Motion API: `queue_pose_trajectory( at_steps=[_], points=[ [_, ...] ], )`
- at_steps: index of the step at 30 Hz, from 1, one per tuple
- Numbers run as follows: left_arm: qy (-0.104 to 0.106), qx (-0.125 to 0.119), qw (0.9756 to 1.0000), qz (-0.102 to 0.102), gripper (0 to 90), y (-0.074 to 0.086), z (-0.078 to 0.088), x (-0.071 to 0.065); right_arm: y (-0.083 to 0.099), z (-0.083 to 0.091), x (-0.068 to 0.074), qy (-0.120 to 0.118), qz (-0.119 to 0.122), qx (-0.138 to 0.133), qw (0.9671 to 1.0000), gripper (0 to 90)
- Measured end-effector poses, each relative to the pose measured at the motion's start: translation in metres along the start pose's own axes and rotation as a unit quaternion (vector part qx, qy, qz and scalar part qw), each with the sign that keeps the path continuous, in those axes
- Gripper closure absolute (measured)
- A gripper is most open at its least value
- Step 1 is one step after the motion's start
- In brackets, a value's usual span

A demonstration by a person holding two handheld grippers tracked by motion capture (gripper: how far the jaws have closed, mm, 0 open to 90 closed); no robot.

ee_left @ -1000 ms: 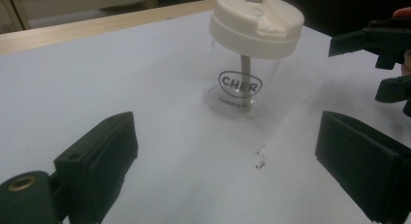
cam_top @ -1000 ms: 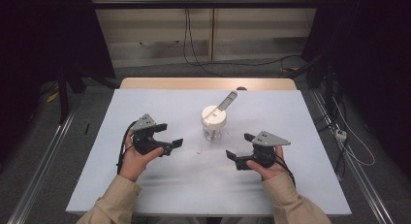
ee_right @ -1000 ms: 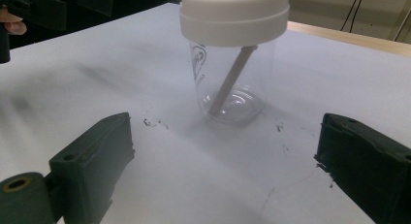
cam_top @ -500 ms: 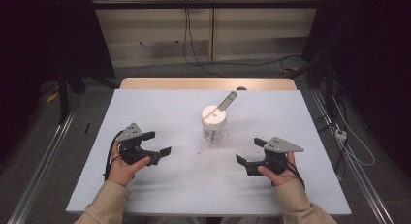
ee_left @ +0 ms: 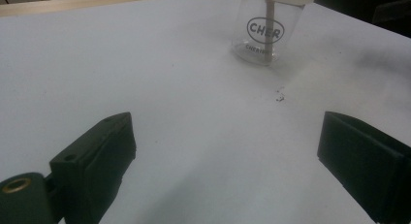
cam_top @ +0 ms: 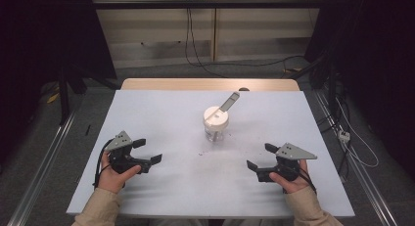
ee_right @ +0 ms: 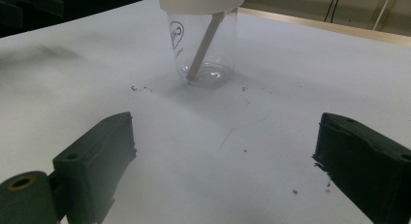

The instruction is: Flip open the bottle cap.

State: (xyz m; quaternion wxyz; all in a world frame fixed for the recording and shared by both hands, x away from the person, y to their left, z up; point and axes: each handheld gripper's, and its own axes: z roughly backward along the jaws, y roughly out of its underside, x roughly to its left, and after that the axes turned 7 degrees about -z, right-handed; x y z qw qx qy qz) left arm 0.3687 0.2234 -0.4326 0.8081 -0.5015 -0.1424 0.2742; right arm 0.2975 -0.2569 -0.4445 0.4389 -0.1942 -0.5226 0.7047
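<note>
I am holding both grippers, left (cam_top: 148, 151) and right (cam_top: 259, 158), spread and empty near a light, slippery, breakable jar (cam_top: 215, 125), best gripped around its clear sides.

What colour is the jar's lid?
White, on the clear jar; lid shows best in the high view.

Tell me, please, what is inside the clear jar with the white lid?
A pale stick leans inside the jar, its tip on the bottom. Otherwise the jar looks empty. The white lid hides how the stick passes through.

High view overhead facing forward, gripper views low (close), all sharing jar (cam_top: 215, 122).
</note>
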Motion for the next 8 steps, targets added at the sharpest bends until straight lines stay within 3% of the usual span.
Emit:
queue_pose_trajectory(
  at_steps=[8],
  points=[
    [-0.008, -0.002, 1.0, 0.004, 6.2, 0.0049, 0.0068, 0.0043, 0.0041, 0.0074, -0.0071, 0.01, -0.005, 0.002, 0.9999, 6.9]
  ],
)
